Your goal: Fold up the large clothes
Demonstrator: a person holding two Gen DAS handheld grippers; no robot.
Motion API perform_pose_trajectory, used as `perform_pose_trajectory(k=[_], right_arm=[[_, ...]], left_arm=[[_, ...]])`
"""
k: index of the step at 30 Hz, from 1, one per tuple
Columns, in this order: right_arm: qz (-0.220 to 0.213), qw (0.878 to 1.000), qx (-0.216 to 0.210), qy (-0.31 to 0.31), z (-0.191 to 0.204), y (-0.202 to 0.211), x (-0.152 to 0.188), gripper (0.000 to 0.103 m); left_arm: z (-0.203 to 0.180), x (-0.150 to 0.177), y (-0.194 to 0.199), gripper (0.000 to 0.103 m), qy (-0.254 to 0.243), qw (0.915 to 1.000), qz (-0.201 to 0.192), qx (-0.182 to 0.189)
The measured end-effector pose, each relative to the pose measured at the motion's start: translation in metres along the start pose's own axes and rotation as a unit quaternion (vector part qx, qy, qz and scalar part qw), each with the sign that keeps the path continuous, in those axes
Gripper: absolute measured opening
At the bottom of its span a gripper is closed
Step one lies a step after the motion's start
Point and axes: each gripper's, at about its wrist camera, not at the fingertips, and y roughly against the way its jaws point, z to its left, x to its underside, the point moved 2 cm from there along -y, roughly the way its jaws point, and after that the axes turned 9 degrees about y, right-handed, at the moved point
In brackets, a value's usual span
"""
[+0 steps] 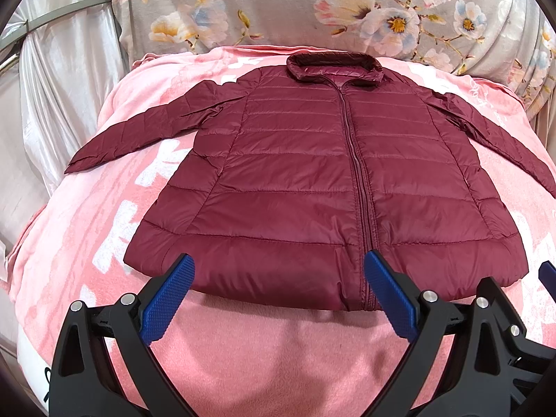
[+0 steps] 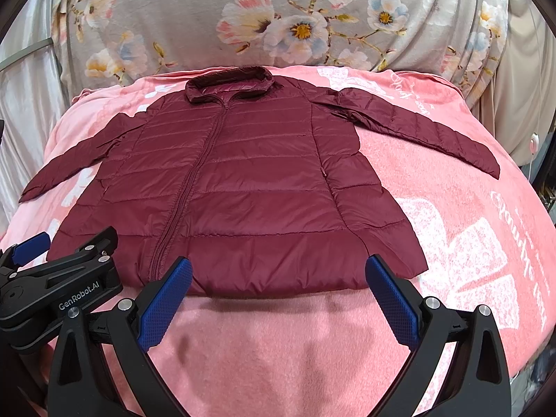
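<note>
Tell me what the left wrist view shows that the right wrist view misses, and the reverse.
Only the left wrist view shows the grey strap across the shiny white curtain. Only the right wrist view shows the right sleeve's cuff and the "GenRobot.AI" lettering on the left gripper. Both show the maroon quilted puffer jacket, zipped and flat on the pink blanket, and open blue fingers.

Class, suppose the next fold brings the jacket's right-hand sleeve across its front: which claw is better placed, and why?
Probably the right claw: open, at the hem of the maroon quilted puffer jacket, nearer that outstretched sleeve. The left claw sits left of the zip.
</note>
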Motion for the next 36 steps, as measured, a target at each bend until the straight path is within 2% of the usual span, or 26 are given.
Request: perform_pose_trajectory(k=[36], right_arm=[[0.000,1.000,-0.001,-0.001,-0.0003,-0.0006,-0.0001,0.098]], left_arm=[[0.0002,-0.0001,0.0004,0.093,0.001,1.0000,-0.001,0.002]])
